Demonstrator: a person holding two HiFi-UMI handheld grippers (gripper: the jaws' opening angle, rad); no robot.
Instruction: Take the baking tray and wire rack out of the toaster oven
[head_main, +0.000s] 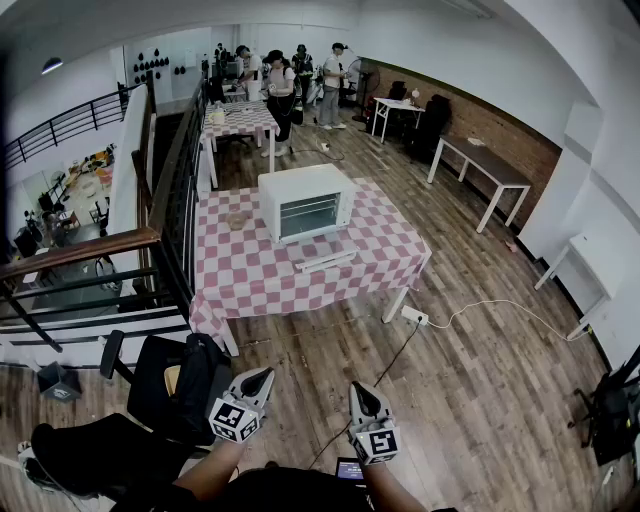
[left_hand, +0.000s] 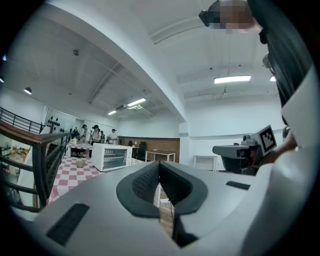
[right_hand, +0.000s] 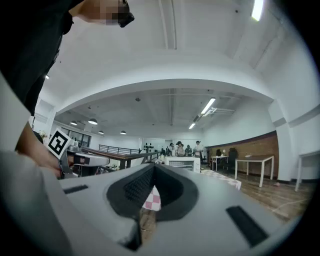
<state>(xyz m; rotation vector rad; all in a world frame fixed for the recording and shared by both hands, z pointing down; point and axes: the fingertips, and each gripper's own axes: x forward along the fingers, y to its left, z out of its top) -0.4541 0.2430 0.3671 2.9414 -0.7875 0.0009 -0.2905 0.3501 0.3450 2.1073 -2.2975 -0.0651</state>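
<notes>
White toaster oven (head_main: 305, 203) well ahead of both jaws; we hold left gripper (head_main: 262, 378), right gripper (head_main: 358, 392) closed, empty. Approach first.

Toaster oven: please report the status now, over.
Left gripper and right gripper shut, empty, level. Toaster oven on checked table, far ahead. Cable on floor between; chair at left.
</notes>
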